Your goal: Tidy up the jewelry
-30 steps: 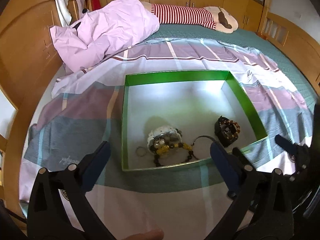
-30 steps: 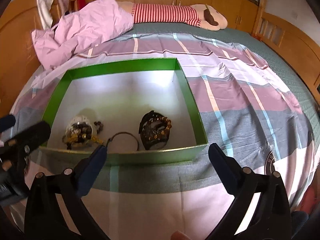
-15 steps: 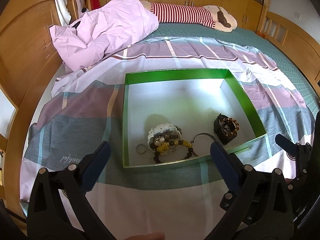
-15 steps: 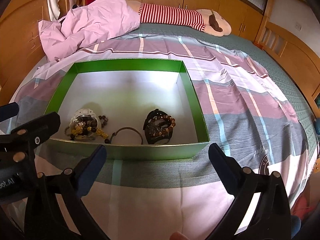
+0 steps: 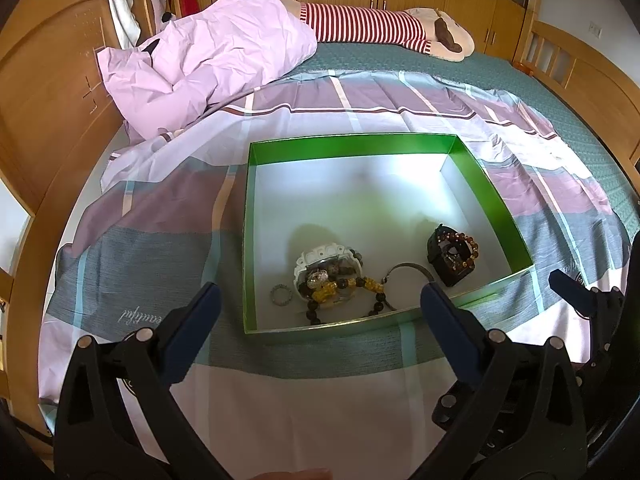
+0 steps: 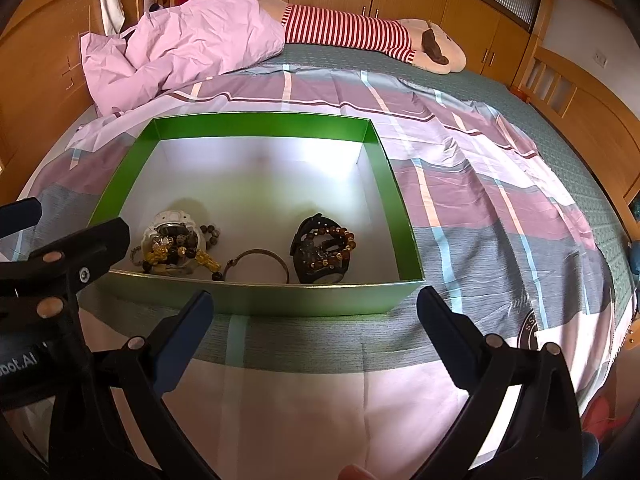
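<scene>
Jaws apart, both grippers | green box [image 5: 352, 145]: 2 watches, 1 bangle [image 6: 256, 263], seemingly 1 ring [image 5: 281, 294]

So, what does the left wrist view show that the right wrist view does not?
Only the left wrist view shows the small ring clearly, beside the white watch. Only the right wrist view shows the box's near wall from outside. Both show the green box, the black watch, the bangle, and open tools.

one box [image 5: 352, 146], two watches [image 5: 328, 264], one bangle [image 5: 406, 272]
</scene>
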